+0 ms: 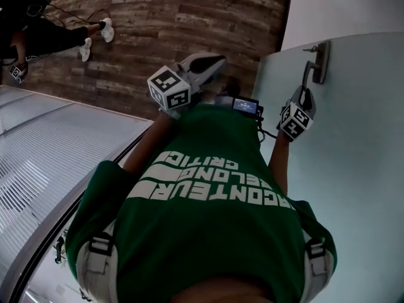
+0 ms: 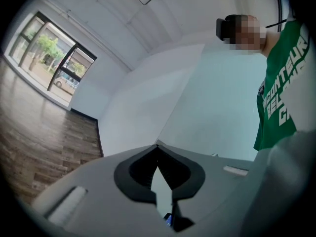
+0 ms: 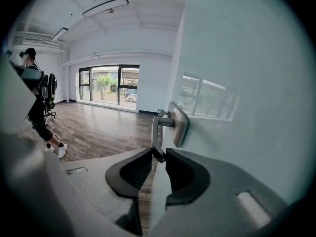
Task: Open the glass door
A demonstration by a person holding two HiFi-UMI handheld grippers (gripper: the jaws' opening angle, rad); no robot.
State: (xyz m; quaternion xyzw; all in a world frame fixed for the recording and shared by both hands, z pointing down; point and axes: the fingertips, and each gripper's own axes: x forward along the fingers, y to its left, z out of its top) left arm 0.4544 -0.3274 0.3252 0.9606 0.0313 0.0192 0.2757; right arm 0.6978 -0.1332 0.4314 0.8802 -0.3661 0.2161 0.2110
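Two grippers in play, one door, one handle. In the right gripper view your right gripper (image 3: pixel 159 153) has its jaws closed on the lower tip of the silver metal lever handle (image 3: pixel 156 131), which hangs down from its single backplate. In the head view that same right gripper (image 1: pixel 305 94) sits at upper right, just below the lever handle (image 1: pixel 308 74). The handle is mounted on the frosted pale-green glass door (image 1: pixel 353 169), which fills the right side of that frame.

Your left gripper (image 2: pixel 157 146) shows its jaw tips meeting with nothing between them. In the head view the left gripper (image 1: pixel 211 60) is held up at top centre, well apart from the handle.

In the right gripper view the glass door (image 3: pixel 247 83) ends just left of the backplate. Beyond that edge the brown wood-plank floor (image 3: pixel 98 127) lies open all the way back to the windows. One person in dark clothes (image 3: pixel 38 102) stands at the far left of that view, well apart from the door. That person's two white shoes (image 1: pixel 96 39) show at the head view's upper left. Two long ceiling lights (image 3: pixel 106 6) run overhead. Your green printed shirt (image 1: pixel 208 213) fills the lower middle of the head view.
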